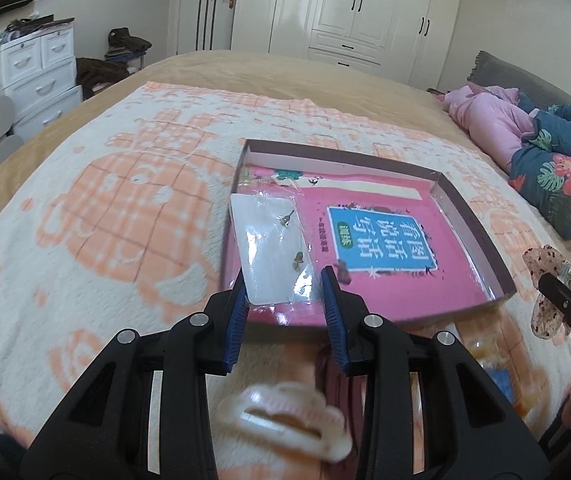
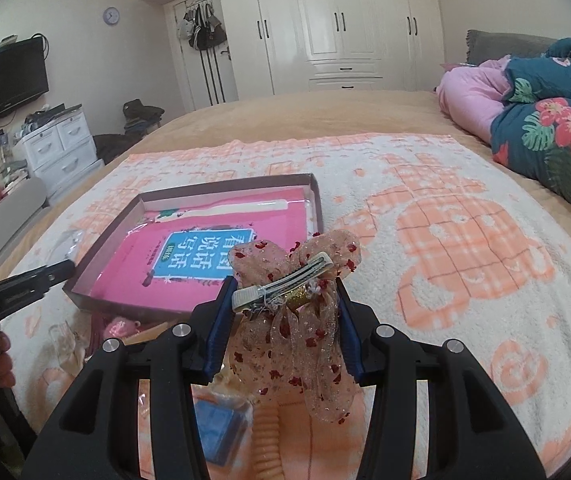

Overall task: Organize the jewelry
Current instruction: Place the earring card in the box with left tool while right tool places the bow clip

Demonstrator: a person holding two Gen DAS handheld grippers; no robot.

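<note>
On a bed spread with a peach-and-white patterned blanket (image 2: pixel 445 208), my left gripper (image 1: pixel 283 286) pinches the near edge of a clear plastic packet (image 1: pixel 271 248) between its blue pads (image 1: pixel 237 320); the packet holds a white card and two small stud earrings (image 1: pixel 287 218), and it sticks out ahead of my fingertips over the near left corner of a shallow cardboard box lid (image 1: pixel 469 216). Inside that lid, just beyond my tips, lies a pink book (image 1: pixel 385 240) with a blue title panel. Below my left jaws, blurred, a pale hair claw (image 1: pixel 293 420) lies on the blanket. To the right of my left tool, my right gripper (image 2: pixel 283 292) is closed on a sheer pink bow hair clip (image 2: pixel 297 320) flecked with red, the metal clip bar lying across my fingertips and the ribbon tails hanging down between the jaws. From my right tool the box lid sits ahead and to the left, close by. Beneath my right jaws lie a blue block in a clear wrapper (image 2: pixel 221 428) and a ridged cream-coloured item (image 2: pixel 267 440) that I cannot identify. White wardrobe doors (image 2: pixel 345 24) stand beyond the bed.
</note>
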